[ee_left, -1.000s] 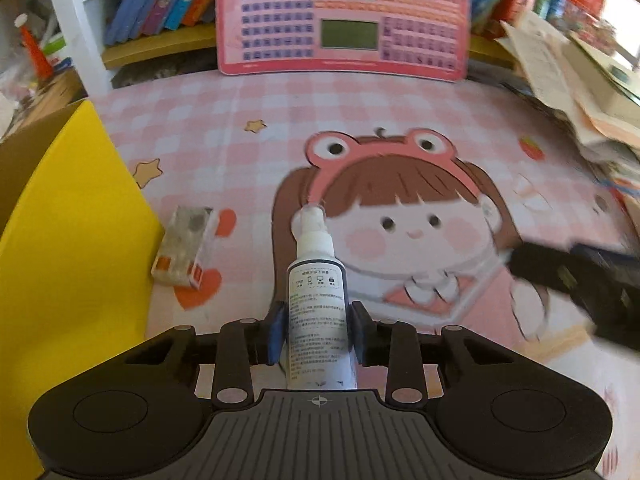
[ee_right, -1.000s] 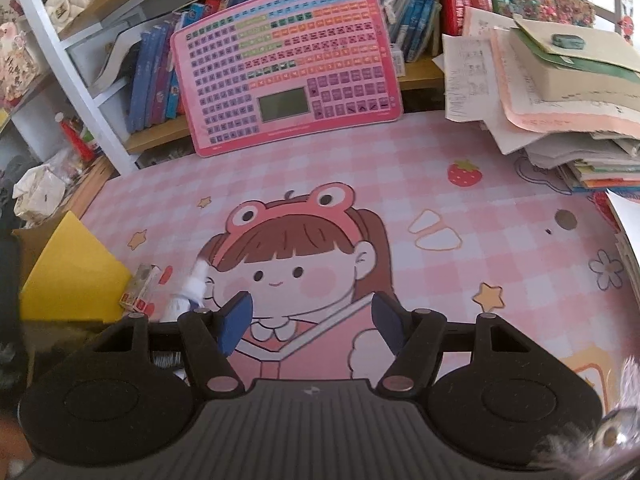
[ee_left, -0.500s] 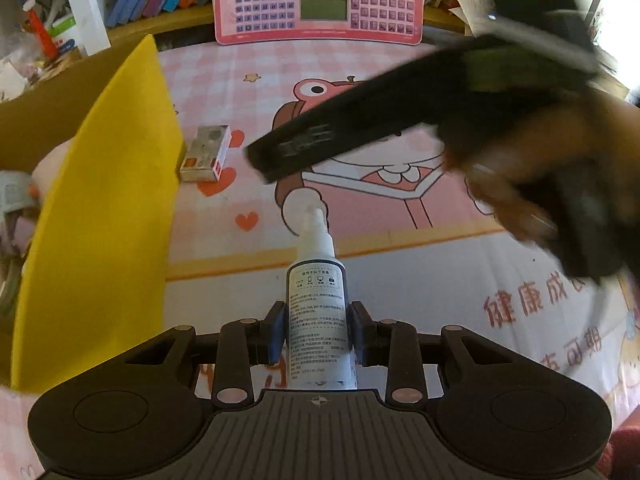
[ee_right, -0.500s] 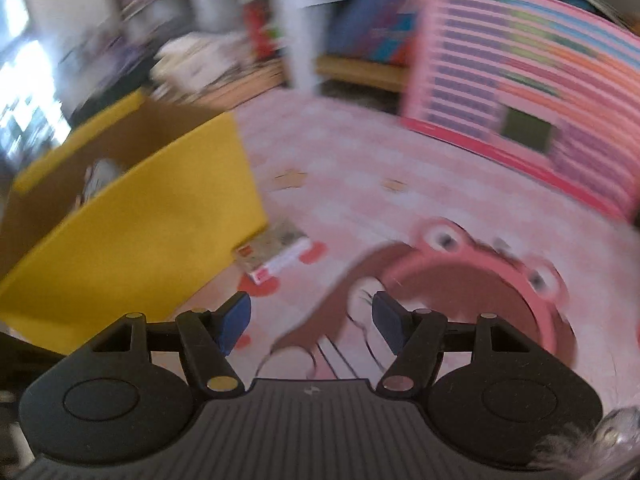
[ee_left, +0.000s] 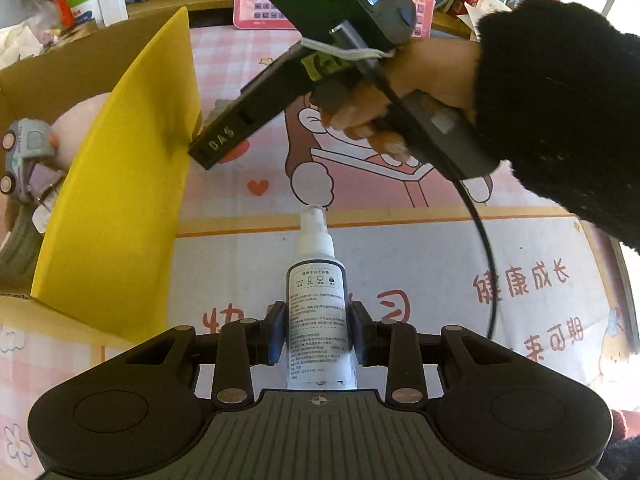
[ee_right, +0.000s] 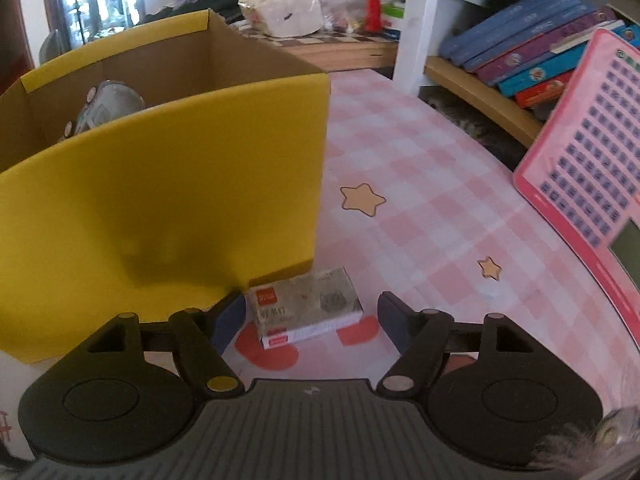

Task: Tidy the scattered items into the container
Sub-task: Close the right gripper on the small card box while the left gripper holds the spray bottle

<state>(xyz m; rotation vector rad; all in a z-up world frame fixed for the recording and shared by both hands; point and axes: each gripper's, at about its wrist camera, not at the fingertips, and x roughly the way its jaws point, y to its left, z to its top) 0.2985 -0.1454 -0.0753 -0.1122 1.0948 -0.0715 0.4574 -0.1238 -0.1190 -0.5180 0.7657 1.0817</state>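
My left gripper is shut on a white spray bottle, held above the pink mat just right of the yellow cardboard box. A toy car and other items lie inside the box. In the right wrist view, a small grey card box lies flat on the mat against the yellow box's near corner. My right gripper hovers over it with jaws opening; the card box sits between the blue pads, untouched. The right gripper's body, held by a hand, crosses the left wrist view.
A pink keyboard toy leans against a shelf of books at the mat's far edge. A tissue pack and clutter sit behind the box. A black sleeve fills the right of the left wrist view.
My right gripper swung left across the mat, rolled, dropped to the card box by the yellow box, and its jaws widened. My left gripper drew back with the bottle, keeping its grip.
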